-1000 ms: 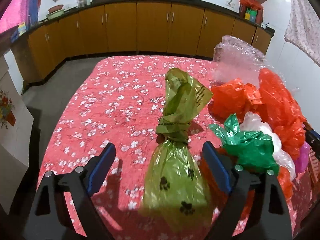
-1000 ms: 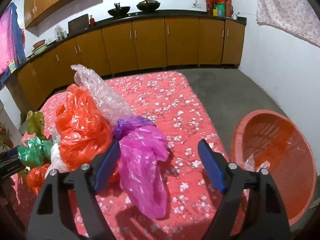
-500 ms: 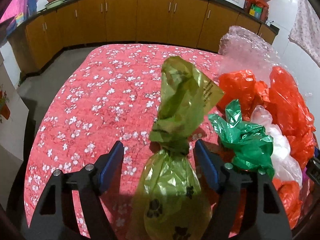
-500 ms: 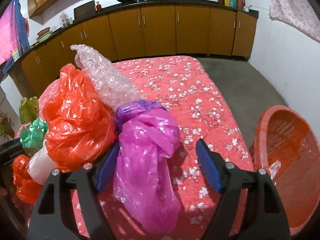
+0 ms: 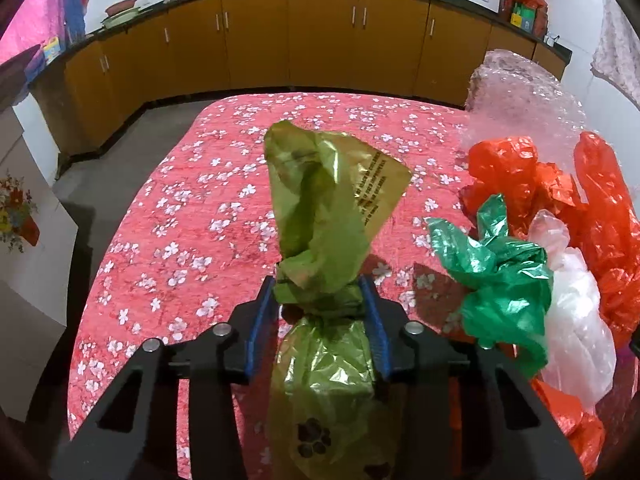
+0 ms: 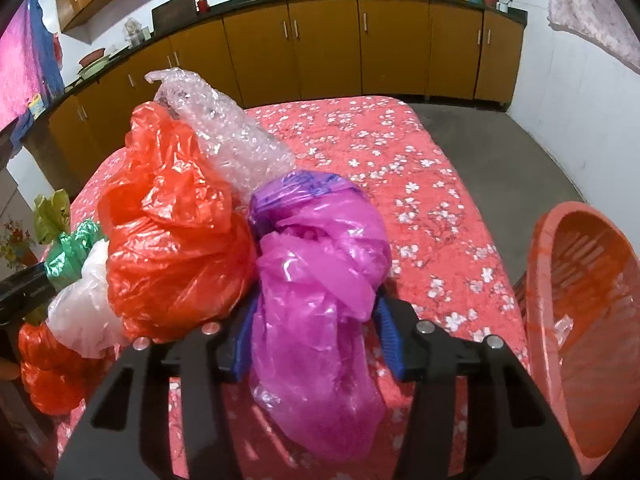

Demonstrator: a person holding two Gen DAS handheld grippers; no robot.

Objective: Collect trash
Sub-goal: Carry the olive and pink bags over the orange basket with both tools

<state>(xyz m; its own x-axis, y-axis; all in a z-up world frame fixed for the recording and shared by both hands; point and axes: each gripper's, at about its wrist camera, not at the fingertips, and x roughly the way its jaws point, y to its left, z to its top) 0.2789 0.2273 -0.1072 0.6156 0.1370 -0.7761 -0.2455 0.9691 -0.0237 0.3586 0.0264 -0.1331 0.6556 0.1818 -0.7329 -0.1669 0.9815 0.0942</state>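
An olive-green knotted bag (image 5: 320,208) with paw prints stands on the red flowered tablecloth (image 5: 192,232). My left gripper (image 5: 318,296) is closing, and its blue pads press on the bag's tied neck from both sides. In the right wrist view a pink plastic bag (image 6: 320,264) with a purple top lies on the same cloth (image 6: 432,216). My right gripper (image 6: 316,312) is closing around its middle, both pads touching the crumpled plastic. The left gripper's dark body (image 6: 20,288) shows at the left edge of that view.
Between the two held bags lies a heap: orange bags (image 6: 172,232), a green bag (image 5: 500,276), a whitish bag (image 5: 576,320) and bubble wrap (image 6: 228,136). An orange slatted basket (image 6: 540,280) stands right of the table. Brown cabinets (image 5: 320,36) line the far wall.
Both grippers have drawn their jaws in from wide apart until the pads meet the bags. The left one has closed on the green bag's neck, the right one on the pink bag.
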